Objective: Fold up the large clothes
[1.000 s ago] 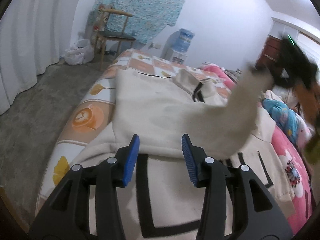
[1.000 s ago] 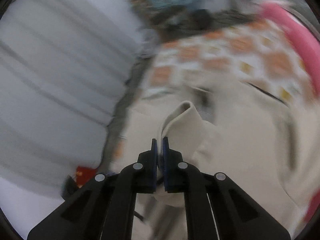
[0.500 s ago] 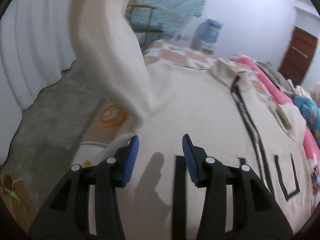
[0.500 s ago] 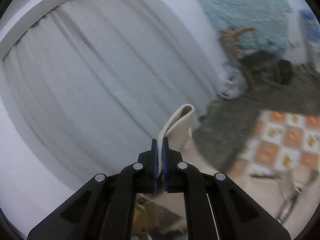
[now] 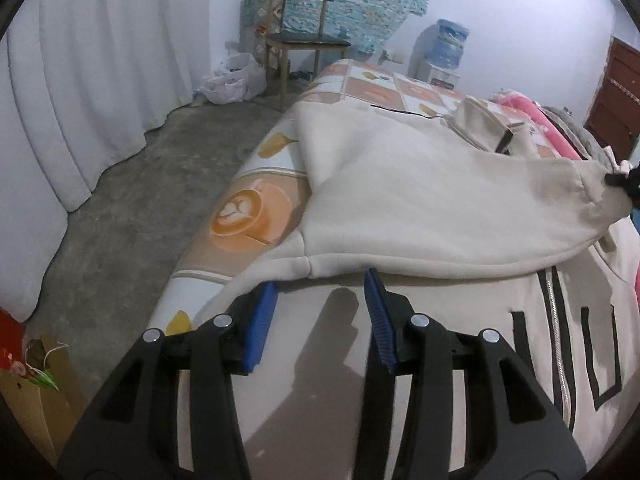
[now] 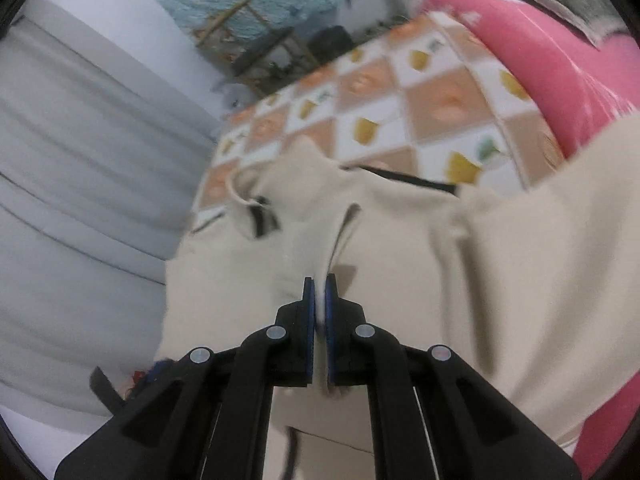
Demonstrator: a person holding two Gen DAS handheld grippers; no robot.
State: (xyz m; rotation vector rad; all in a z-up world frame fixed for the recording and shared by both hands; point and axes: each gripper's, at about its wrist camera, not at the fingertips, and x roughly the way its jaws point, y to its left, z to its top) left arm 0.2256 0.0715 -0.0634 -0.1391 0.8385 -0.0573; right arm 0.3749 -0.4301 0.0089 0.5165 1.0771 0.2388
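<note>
A large cream zip jacket (image 5: 400, 360) with black markings lies spread on the bed. One sleeve (image 5: 432, 204) lies folded across its body, running to the right. My left gripper (image 5: 320, 320) is open and empty, just above the jacket, at the sleeve's near fold edge. My right gripper (image 6: 319, 304) is shut on the sleeve's cuff (image 6: 340, 232); it also shows at the far right edge of the left wrist view (image 5: 628, 180). The jacket fills the right wrist view (image 6: 500, 280).
The bed has a patterned sheet (image 5: 256, 208) with coffee cup prints and a pink blanket (image 6: 540, 52) on its far side. A grey floor (image 5: 132, 200), white curtains (image 5: 80, 80), a wooden chair (image 5: 304, 40) and a water dispenser (image 5: 440, 48) lie beyond. A cardboard box (image 5: 36, 392) stands low left.
My right gripper has swung the sleeve from up at the left down across the jacket's body to the right. My left gripper has stayed open over the jacket.
</note>
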